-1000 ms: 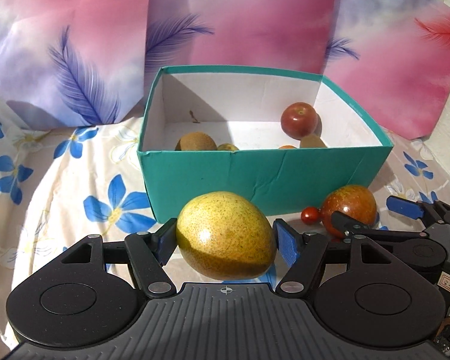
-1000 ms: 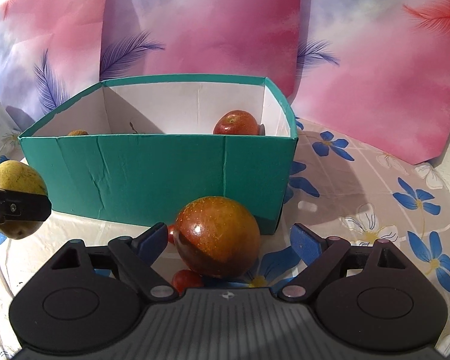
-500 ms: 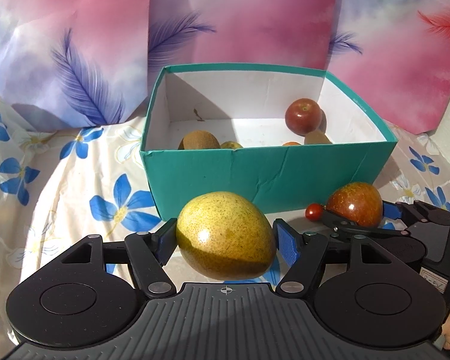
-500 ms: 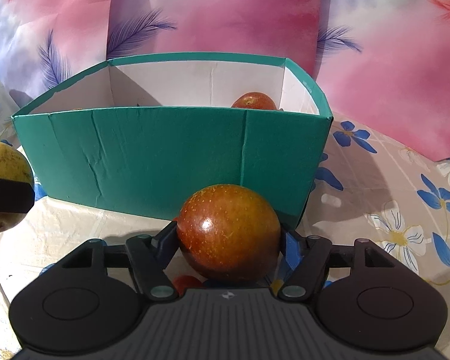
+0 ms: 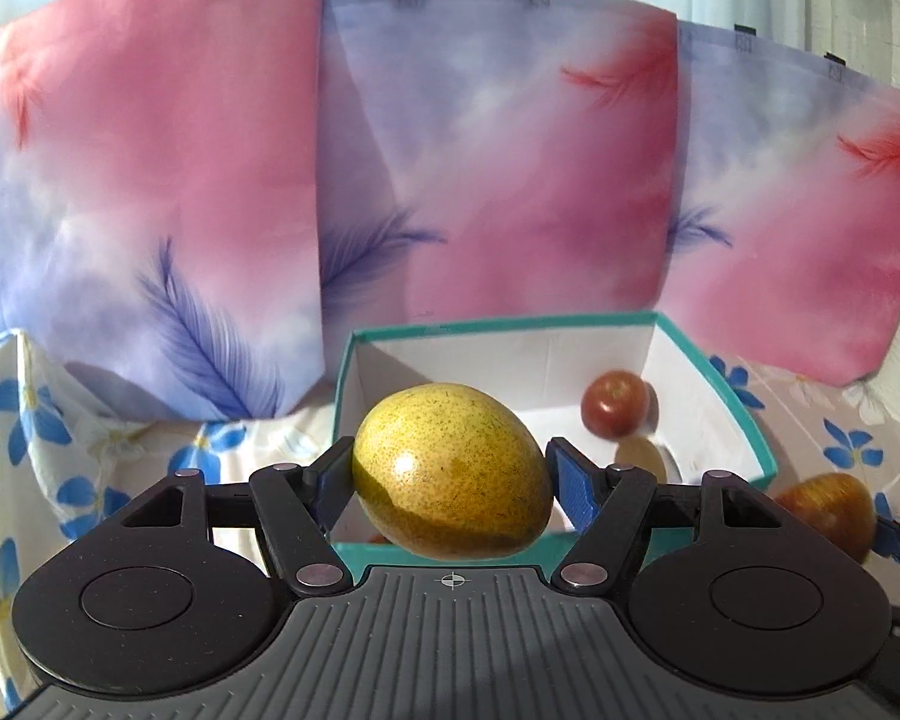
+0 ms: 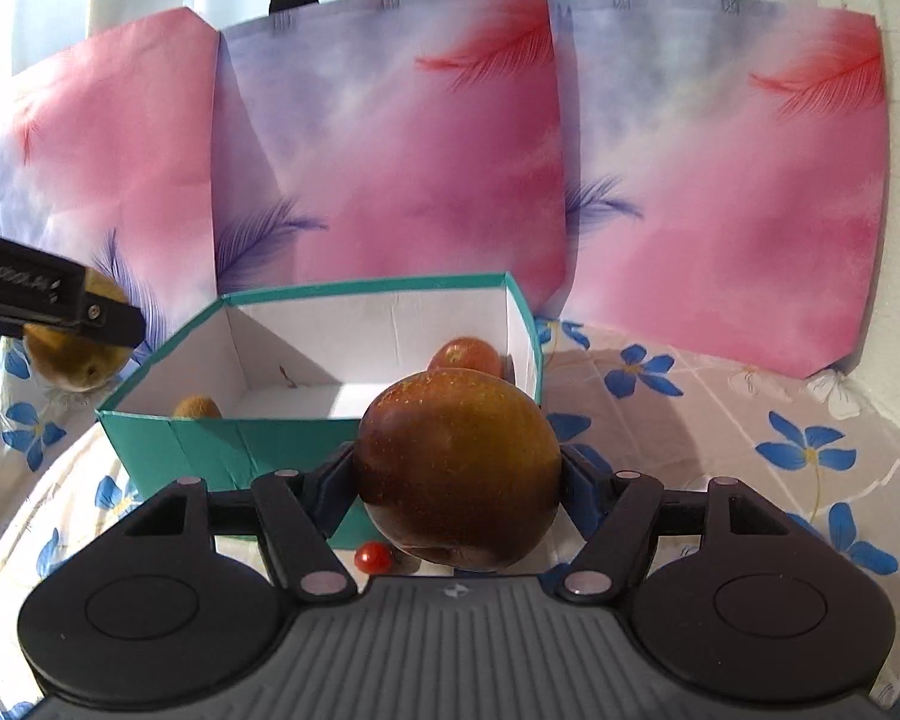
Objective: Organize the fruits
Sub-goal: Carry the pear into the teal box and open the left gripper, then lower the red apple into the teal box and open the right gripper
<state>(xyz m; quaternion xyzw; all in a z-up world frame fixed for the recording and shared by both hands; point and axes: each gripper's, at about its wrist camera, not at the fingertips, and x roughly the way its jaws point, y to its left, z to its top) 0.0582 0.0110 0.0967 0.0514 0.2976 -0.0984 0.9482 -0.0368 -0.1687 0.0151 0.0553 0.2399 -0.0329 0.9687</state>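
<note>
My left gripper (image 5: 450,474) is shut on a yellow-green mango (image 5: 450,471) and holds it raised in front of the teal box (image 5: 744,420). My right gripper (image 6: 457,474) is shut on a red-brown mango (image 6: 457,471), held above the table at the box's (image 6: 168,438) near right corner. Inside the box lie a red apple (image 5: 615,402), a kiwi (image 6: 197,407) and other fruit, partly hidden. A cherry tomato (image 6: 372,558) lies on the cloth below the right gripper. The right view shows the left gripper's mango (image 6: 72,354) at the far left.
Pink and lilac feather-print bags (image 5: 510,180) stand in a row behind the box. A white cloth with blue flowers (image 6: 750,420) covers the table around it.
Both grippers have risen with their fruit; the box now sits lower in both views. The right gripper closed on the red-brown mango and lifted it off the cloth.
</note>
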